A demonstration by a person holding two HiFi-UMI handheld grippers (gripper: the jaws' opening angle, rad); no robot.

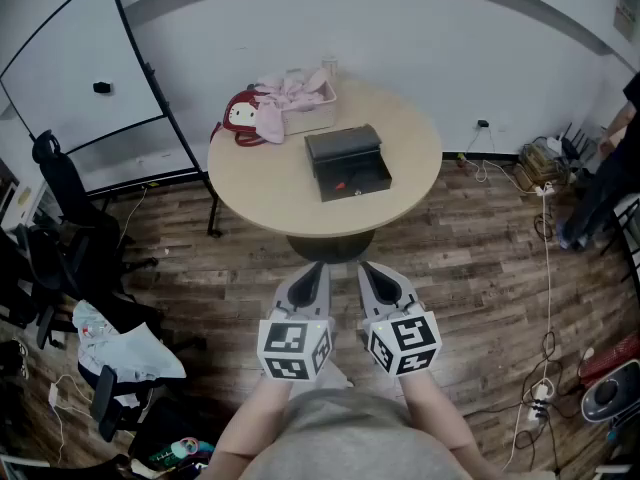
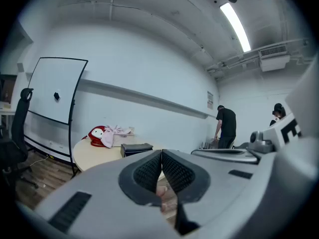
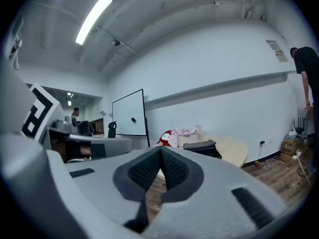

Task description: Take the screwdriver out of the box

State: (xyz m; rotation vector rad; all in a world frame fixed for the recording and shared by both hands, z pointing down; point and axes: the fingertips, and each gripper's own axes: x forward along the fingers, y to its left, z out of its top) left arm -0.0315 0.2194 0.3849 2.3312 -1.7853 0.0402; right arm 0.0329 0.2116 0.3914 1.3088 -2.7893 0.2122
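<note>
Left tongs (image 1: 307, 280) and right tongs (image 1: 373, 280) both sitting closed and empty at lower centre of frame, apart from round bench (image 1: 260, 183) above, black box (image 1: 347, 162) standing open at bench centre, screwdriver (image 1: 342, 185) showing inside as small reddish shape

One round table (image 1: 260, 183) is counted mid-frame, one black box (image 1: 346, 160) on it, one basket (image 1: 316, 118), one red bag (image 1: 240, 118); one whiteboard (image 1: 75, 78) is spotted upper left.
</note>
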